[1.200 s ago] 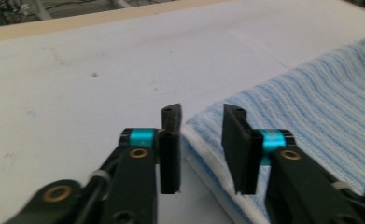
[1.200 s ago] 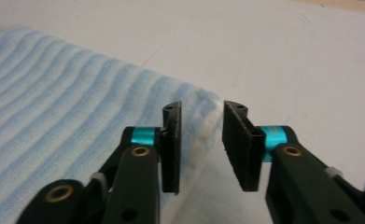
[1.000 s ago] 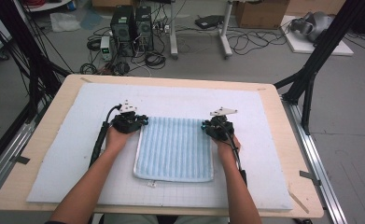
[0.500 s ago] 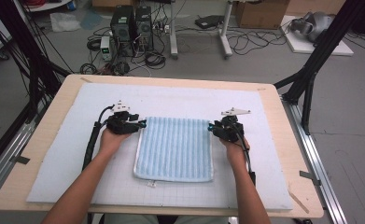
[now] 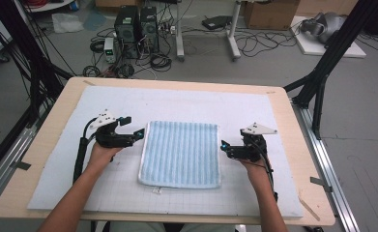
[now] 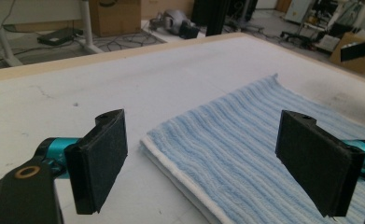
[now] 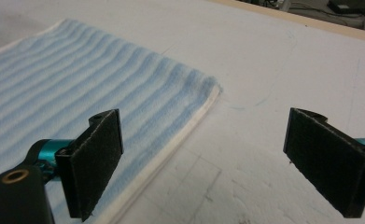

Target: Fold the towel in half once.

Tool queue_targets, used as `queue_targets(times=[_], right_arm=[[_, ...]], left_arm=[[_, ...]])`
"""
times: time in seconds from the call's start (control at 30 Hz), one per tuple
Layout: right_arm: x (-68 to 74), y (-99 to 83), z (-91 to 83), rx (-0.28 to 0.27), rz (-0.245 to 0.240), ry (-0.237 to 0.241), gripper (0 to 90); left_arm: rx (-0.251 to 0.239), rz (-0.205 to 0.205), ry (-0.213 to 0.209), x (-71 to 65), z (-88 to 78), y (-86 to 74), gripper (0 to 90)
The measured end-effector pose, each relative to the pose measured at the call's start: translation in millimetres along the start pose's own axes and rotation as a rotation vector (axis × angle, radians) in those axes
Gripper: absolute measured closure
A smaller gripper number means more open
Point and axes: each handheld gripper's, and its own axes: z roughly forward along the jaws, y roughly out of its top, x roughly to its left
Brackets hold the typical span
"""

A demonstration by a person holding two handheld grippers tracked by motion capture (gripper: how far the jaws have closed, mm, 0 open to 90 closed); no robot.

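A blue-and-white striped towel [image 5: 181, 153] lies folded flat in the middle of the white mat. My left gripper [image 5: 134, 127] hovers just off the towel's left edge near its far corner, and its jaws have just been opening. They stand wide apart, with the towel's edge [image 6: 236, 135] lying on the mat below and ahead of them. My right gripper [image 5: 224, 148] is beside the towel's right edge. Its jaws have just been opening too and hold nothing, with the towel's corner [image 7: 77, 88] ahead on the left. Both black pads [image 7: 94, 161] are bare.
The white mat [image 5: 273, 116] covers most of the wooden table [image 5: 298, 159]. Computer towers [image 5: 136, 24], cables and a cardboard box [image 5: 268, 12] sit on the floor beyond the far edge. Black frame posts [image 5: 331, 53] stand at the table's corners.
Both grippers have let go of the towel's far corners, opened wide and drawn outward to either side. The towel stays flat in place.
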Motion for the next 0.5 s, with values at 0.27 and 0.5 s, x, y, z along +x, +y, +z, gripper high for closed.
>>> queue_targets(times=[0.27, 0.5], right_arm=[[-1.9, -1.9, -12.1, -0.056, -0.017, -0.01, 11.0], [-1.2, -2.3, -12.0, -0.048, -0.016, -0.006, 10.9]], left_arm=[[-0.005, -0.003, 0.01, 5.6, -6.2, -3.7, 17.7], [-0.004, 0.003, 0.007, 3.9, -4.8, -3.7, 18.6]])
